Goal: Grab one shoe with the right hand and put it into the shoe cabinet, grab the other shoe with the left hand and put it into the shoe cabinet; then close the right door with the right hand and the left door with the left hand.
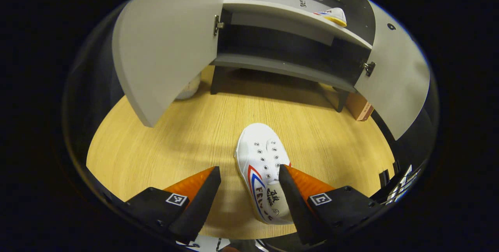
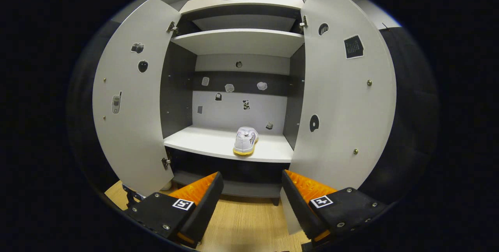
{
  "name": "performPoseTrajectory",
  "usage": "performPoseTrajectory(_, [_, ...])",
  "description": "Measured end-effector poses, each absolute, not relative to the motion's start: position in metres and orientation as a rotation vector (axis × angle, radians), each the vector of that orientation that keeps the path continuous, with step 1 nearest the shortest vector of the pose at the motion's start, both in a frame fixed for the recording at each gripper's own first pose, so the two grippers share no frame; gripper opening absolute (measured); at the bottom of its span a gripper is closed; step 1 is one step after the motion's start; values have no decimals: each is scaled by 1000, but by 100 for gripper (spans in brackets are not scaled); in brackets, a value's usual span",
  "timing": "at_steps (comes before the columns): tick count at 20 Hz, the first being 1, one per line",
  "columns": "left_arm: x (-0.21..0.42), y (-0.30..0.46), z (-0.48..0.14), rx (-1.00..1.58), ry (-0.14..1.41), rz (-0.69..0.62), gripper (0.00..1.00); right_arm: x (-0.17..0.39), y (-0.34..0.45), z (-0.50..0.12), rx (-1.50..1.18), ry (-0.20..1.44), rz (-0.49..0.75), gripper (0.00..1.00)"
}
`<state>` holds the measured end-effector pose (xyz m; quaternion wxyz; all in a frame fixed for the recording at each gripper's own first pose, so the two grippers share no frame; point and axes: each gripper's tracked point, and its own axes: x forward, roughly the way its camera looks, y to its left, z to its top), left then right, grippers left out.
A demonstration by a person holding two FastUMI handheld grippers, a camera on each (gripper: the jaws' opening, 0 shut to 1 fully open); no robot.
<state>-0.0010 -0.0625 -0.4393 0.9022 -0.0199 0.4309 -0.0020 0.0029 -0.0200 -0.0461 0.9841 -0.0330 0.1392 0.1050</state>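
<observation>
One shoe [image 1: 263,170] lies between the wide-open, empty left hand-held gripper [image 1: 249,178] fingers.

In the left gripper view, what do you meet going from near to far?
Left gripper, open → white canvas shoe on the wooden floor → grey shoe cabinet → second white shoe on its shelf.

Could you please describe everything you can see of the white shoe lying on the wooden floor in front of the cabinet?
The white shoe looks like a canvas low-top with metal eyelets, no laces visible, red and blue stripes and dark markings on its side. It lies flat on the wooden floor, toe toward the open shoe cabinet. The left hand-held gripper hangs open over it; one finger overlaps its heel area, though contact is unclear.
</observation>
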Motion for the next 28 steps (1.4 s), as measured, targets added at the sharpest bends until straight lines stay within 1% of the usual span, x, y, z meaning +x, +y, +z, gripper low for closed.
performPoseTrajectory(3, [-4,-55,-463,-41,974,18,98,1,-30,-57,-65,310,203,93])
performPoseTrajectory(5, [-4,-55,-464,-50,1009,16,98,0,-36,-63,-59,331,197,93])
performPoseTrajectory(6, [-2,-56,-464,-48,1022,12,100,1,-38,-65,-54,338,195,93])
performPoseTrajectory(7, [-2,-56,-465,-41,1036,12,98,1,-38,-66,-48,343,195,93])
performPoseTrajectory(9, [-5,-60,-472,-35,1063,6,98,1,-37,-69,-37,351,204,93])
performPoseTrajectory(10, [-7,-64,-476,-44,1084,-2,100,1,-36,-71,-35,356,208,93])
performPoseTrajectory(11, [-5,-67,-475,-53,1072,-5,95,0,-36,-72,-33,359,213,93])
performPoseTrajectory(12, [-6,-68,-477,-54,1077,-5,84,-1,-36,-74,-31,362,216,93])
performPoseTrajectory(13, [-6,-68,-477,-49,1081,-5,80,-3,-36,-75,-30,365,218,93])
performPoseTrajectory(14, [-6,-77,-478,-75,1093,-30,79,-4,-37,-77,-29,370,222,93])
performPoseTrajectory(15, [-10,-75,-478,-75,1123,-3,75,-5,-36,-78,-26,374,224,93])
performPoseTrajectory(16, [-8,-74,-478,-73,1138,-5,58,-6,-37,-79,-24,376,226,93])
performPoseTrajectory(18, [-9,-70,-478,-61,1158,-19,45,-10,-37,-79,-21,376,230,93])
performPoseTrajectory(19, [-9,-68,-476,-68,1166,-14,41,-11,-37,-80,-21,375,231,93])
performPoseTrajectory(20, [-7,-65,-479,-77,1169,-5,25,-12,-37,-80,-22,375,231,93])
performPoseTrajectory(21, [-12,-65,-474,-112,1158,4,24,-13,-38,-81,-23,376,231,93])
performPoseTrajectory(22, [-7,-63,-473,-107,1154,-5,7,-14,-38,-82,-24,378,231,93])
performPoseTrajectory(25, [-3,-64,-464,-51,1139,-40,7,-16,-40,-82,-26,379,227,93])
performPoseTrajectory(28, [19,-60,-451,-76,1104,-84,6,-18,-39,-79,-14,371,228,93])
